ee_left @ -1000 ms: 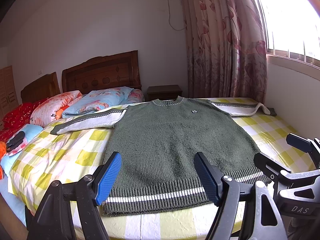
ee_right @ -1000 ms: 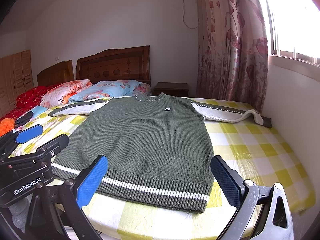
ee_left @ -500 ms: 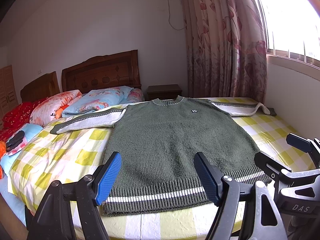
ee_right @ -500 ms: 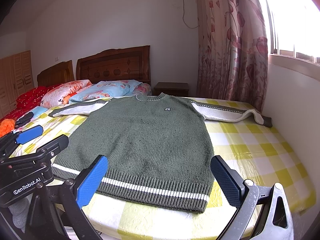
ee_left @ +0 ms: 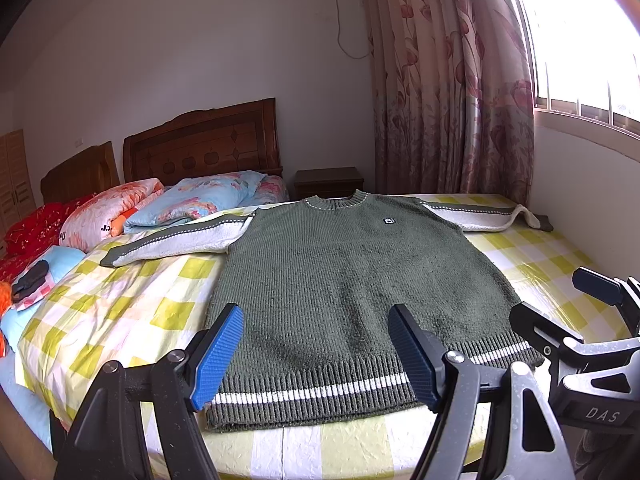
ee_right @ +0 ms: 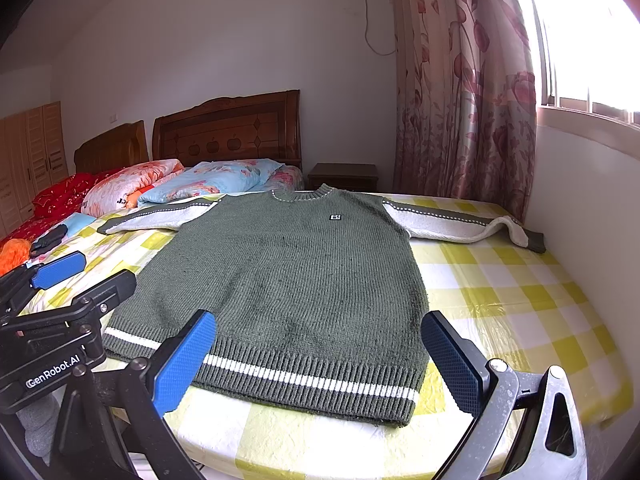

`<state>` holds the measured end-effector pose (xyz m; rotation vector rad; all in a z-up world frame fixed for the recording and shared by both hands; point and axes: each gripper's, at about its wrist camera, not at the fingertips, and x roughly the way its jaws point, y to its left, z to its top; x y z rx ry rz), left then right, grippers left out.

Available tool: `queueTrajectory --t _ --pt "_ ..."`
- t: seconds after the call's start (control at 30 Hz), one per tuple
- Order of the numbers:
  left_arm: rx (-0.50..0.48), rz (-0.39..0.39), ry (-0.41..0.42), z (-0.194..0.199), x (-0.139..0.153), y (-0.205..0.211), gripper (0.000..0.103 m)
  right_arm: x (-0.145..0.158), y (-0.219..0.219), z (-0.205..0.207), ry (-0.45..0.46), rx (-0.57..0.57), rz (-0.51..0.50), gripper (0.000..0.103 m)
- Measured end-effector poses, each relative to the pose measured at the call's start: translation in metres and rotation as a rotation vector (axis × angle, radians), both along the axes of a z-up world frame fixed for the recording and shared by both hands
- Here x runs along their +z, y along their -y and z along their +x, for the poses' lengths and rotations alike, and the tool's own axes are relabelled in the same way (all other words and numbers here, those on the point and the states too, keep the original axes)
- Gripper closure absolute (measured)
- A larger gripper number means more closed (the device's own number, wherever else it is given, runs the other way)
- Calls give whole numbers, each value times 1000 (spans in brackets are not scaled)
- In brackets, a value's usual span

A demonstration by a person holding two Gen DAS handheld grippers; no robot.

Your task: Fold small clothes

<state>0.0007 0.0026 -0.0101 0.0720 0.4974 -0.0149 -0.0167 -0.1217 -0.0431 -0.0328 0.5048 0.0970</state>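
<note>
A small dark green knit sweater (ee_left: 352, 280) with white sleeves lies flat and face up on the bed, sleeves spread to both sides, striped hem nearest me. It also shows in the right wrist view (ee_right: 296, 280). My left gripper (ee_left: 316, 354) is open and empty, just before the hem's left half. My right gripper (ee_right: 320, 360) is open and empty, just before the hem's right half. Each gripper appears at the edge of the other's view: the right gripper (ee_left: 560, 300) and the left gripper (ee_right: 80, 272).
The bed has a yellow-and-white checked cover (ee_left: 120, 312). Pillows and folded quilts (ee_left: 192, 200) lie at the wooden headboard (ee_left: 200, 144). A wall (ee_right: 592, 208) and curtain (ee_right: 460, 92) border the bed's right side. A nightstand (ee_left: 328, 182) stands behind.
</note>
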Motion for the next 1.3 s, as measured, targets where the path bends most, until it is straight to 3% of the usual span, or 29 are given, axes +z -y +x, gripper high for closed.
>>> queueTrajectory --t 1.07,1.2,1.3 --pt "-4 -12 -57 5 -6 -3 27 -9 3 4 -40 -7 19 0" --pt "-33 -26 -97 16 -10 -3 27 -14 9 8 -53 -7 38 0" --pt "-80 -23 -188 50 -13 1 27 -18 22 21 -62 7 61 0"
